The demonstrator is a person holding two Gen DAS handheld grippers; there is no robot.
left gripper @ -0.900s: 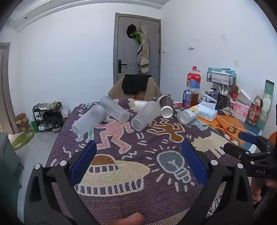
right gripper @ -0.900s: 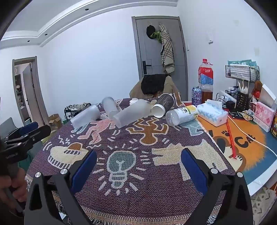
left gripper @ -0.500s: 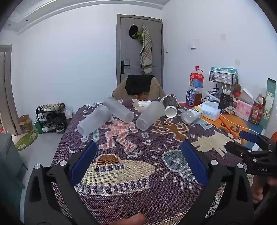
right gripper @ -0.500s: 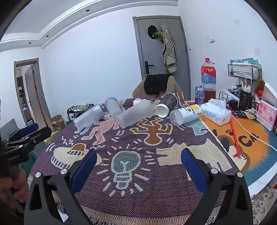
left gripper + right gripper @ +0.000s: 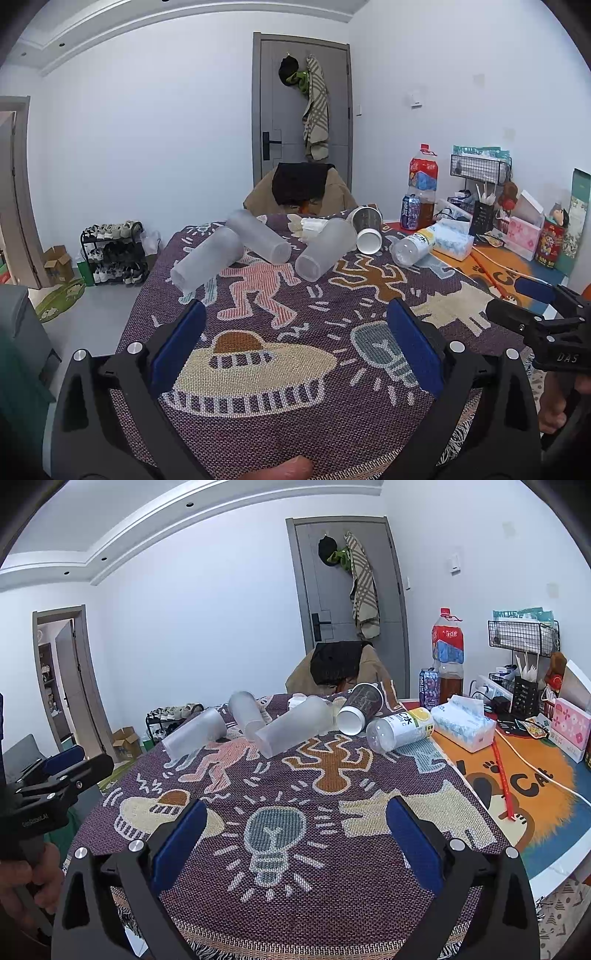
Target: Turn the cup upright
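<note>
Three frosted cups lying on their sides near the far edge of the bench, on the patterned cloth (image 5: 258,402): left frosted cup (image 5: 207,258) toward the far left corner, middle frosted cup (image 5: 258,236) just beside it and seemingly touching, right frosted cup (image 5: 325,247) a little apart, open mouth turned to the near edge. Same three seen from the right wrist: left frosted cup (image 5: 195,733), middle frosted cup (image 5: 245,712), right frosted cup (image 5: 291,725). Dark paper cup (image 5: 367,227) also on its side, just right of them, white bottom facing the near edge; in the right wrist view (image 5: 358,707). Clear plastic bottle (image 5: 400,727) with yellow label lying beside that, then a tissue pack (image 5: 463,725) on the orange mat (image 5: 535,786) along the right edge. Tall soda bottle (image 5: 447,650) and can (image 5: 428,686) standing at the far right corner.

Left gripper (image 5: 295,332) hovering over the near edge, jaws spread wide, nothing between the blue pads. Right gripper (image 5: 295,819) also over the near edge, more to the right, jaws spread wide and holding nothing. Both well apart from all cups. Chair (image 5: 301,188) with dark garment behind the far edge, grey door (image 5: 301,110) behind it.
</note>
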